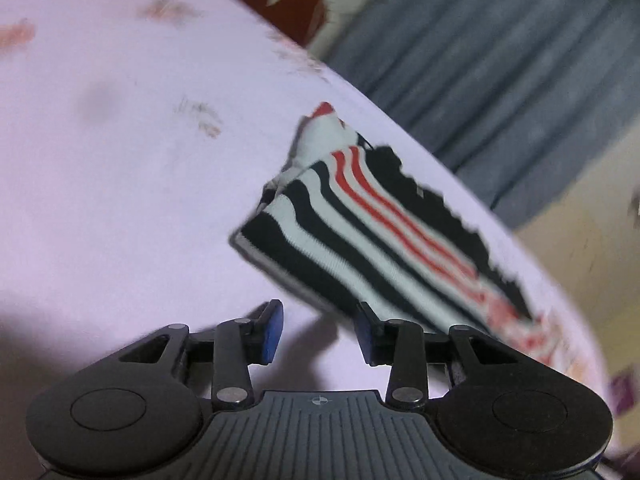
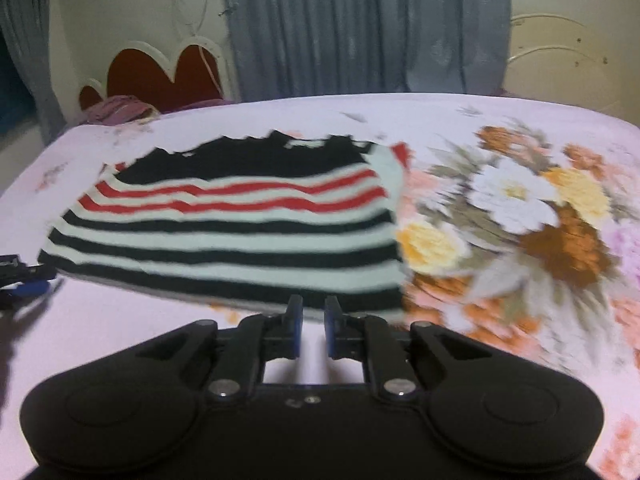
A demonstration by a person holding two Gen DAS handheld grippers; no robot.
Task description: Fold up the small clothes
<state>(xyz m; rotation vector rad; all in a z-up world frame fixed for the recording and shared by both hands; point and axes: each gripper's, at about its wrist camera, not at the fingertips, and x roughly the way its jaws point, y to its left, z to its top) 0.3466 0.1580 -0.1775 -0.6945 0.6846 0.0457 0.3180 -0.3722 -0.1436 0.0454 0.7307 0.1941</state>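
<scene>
folding looks to be between two steps: the striped garment (image 2: 236, 224) lies flat as a neat block on the flowered bedsheet (image 2: 520, 216), in the middle left of the right wrist view, and neither gripper has cloth in it. in the left wrist view the same garment runs from the centre to the lower right, close to the bed edge.

the left gripper (image 1: 318, 330) hovers with its jaws partly spread and only bare sheet between them; its right pad is just beside the near corner of the cloth, not pressing on it as far as i can see. the right gripper (image 2: 313, 328) has its jaws almost together, a narrow gap remains, nothing is pinched, and it sits just before the near hem.

my guess is that the next move calls for one more fold or a smoothing, so a gripper must open and take a hem or corner without dragging the layers below.

both pictures are blurred. how many layers the garment has, and whether sleeves are tucked under, i cannot tell. the far edge looks ragged from blur. the left gripper shows only as a small piece at the left edge of the right wrist view.
</scene>
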